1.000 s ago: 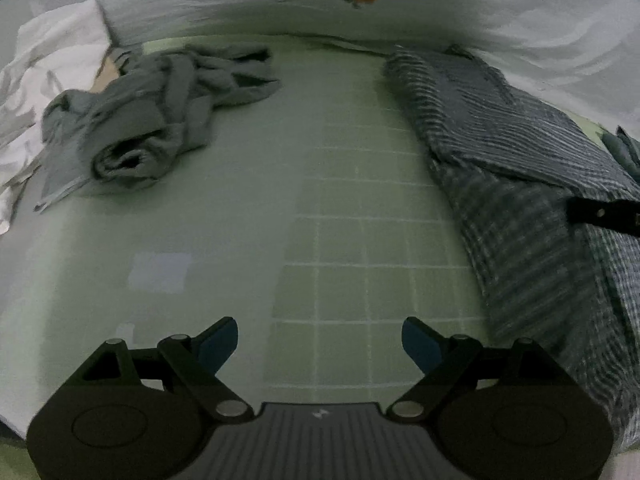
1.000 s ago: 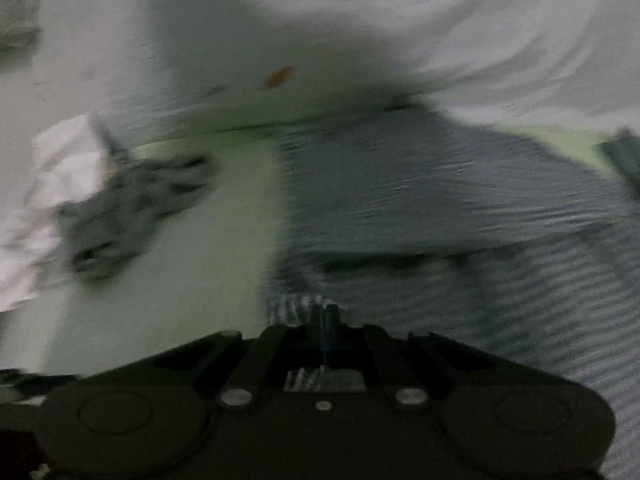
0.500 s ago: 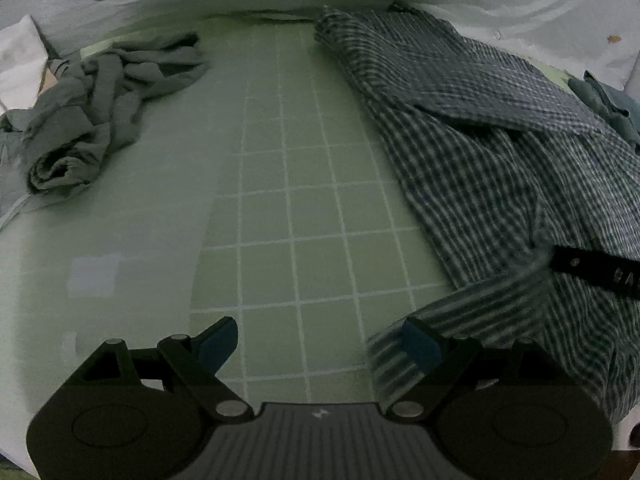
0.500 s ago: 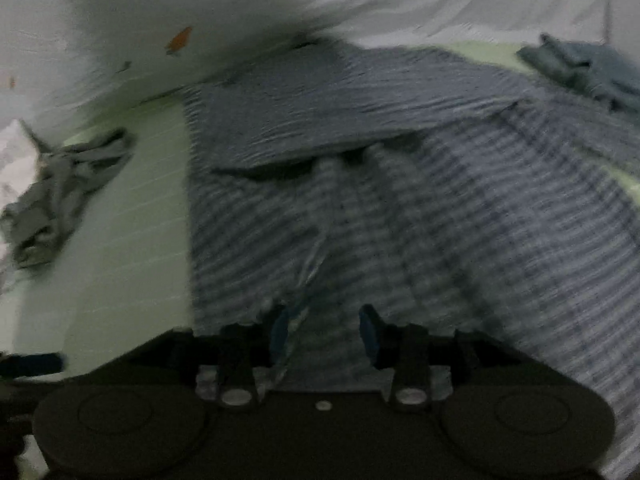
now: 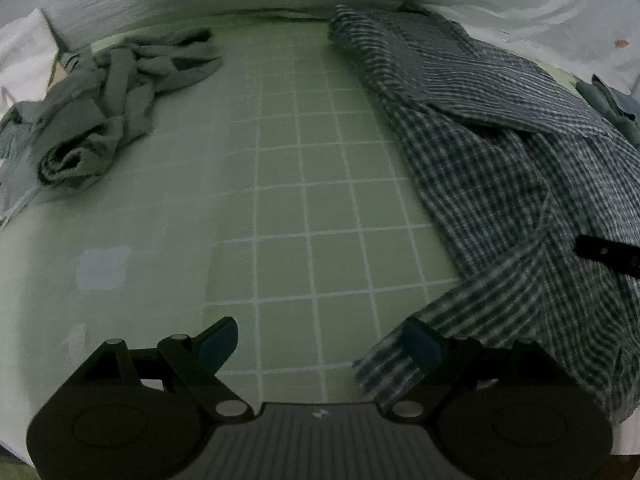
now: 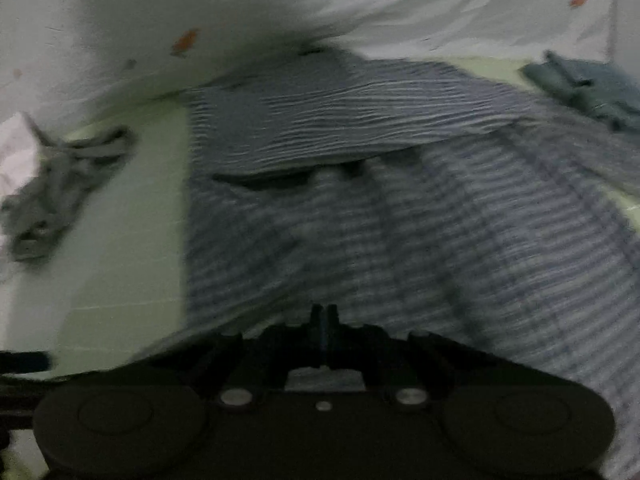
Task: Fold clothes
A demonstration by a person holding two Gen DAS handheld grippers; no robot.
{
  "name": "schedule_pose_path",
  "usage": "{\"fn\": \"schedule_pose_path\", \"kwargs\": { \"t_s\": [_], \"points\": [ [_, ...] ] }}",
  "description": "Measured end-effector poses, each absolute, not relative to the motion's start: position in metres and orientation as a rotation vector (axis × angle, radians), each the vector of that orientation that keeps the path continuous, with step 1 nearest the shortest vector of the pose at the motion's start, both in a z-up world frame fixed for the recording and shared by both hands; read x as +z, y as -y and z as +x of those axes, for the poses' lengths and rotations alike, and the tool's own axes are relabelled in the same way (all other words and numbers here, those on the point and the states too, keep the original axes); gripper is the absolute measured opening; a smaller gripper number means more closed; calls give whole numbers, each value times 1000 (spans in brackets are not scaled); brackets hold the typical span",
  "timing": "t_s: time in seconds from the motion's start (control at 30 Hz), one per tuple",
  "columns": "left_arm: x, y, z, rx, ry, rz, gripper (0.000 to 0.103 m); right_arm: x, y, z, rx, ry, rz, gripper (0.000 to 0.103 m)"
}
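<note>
right gripper (image 6: pixel 324 336) has reclosed on checked shirt (image 5: pixel 500 184); grid lines blurred there.

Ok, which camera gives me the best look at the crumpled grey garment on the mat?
The left wrist view. There the grey garment is sharp, a twisted heap at the far left of the green mat, well apart from the checked shirt. The right wrist view shows it only small and motion-blurred at the left edge.

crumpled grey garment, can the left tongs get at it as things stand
Probably yes. The left tongs are open and empty, with only bare green gridded mat between them and the crumpled grey garment. The plaid shirt lies off to the other side.
</note>
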State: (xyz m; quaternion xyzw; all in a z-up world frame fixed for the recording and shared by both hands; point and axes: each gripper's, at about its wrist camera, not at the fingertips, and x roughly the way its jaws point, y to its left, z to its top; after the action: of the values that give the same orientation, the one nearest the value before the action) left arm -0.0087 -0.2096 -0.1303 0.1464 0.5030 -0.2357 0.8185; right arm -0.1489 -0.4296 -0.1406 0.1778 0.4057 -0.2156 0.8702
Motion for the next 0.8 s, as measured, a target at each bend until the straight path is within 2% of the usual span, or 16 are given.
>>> {"fn": "schedule_pose_path", "kwargs": {
  "t_s": [0.07,0.13,0.27,0.33,0.43,0.47,0.5,0.63,0.73,0.77,0.8],
  "points": [
    [-132,205,-6,-489,-1077,302,89,-140,434,-150,-483,-854,367,1],
    [-132,202,-4,-476,-1080,291,89,-136,428,-149,-460,-836,406,6],
    [-132,198,-2,-459,-1077,289,89,-132,407,-141,-386,-809,468,29],
    [-132,197,-2,-457,-1079,290,89,-132,390,-132,-330,-816,468,30],
    [-133,192,-4,-455,-1078,293,89,-133,370,-122,-322,-831,432,42],
    [-133,191,-5,-453,-1077,295,89,-133,366,-121,-337,-835,419,50],
    [-133,189,-6,-452,-1077,296,89,-134,361,-119,-352,-838,406,53],
    [-133,183,-9,-444,-1075,297,89,-145,361,-113,-400,-897,410,53],
    [-132,179,-10,-435,-1074,290,89,-151,365,-112,-394,-915,437,48],
    [-131,178,-9,-431,-1074,285,89,-151,366,-113,-382,-912,441,36],
    [-131,177,-8,-427,-1073,279,89,-151,369,-116,-370,-903,439,14]
  ]
}}
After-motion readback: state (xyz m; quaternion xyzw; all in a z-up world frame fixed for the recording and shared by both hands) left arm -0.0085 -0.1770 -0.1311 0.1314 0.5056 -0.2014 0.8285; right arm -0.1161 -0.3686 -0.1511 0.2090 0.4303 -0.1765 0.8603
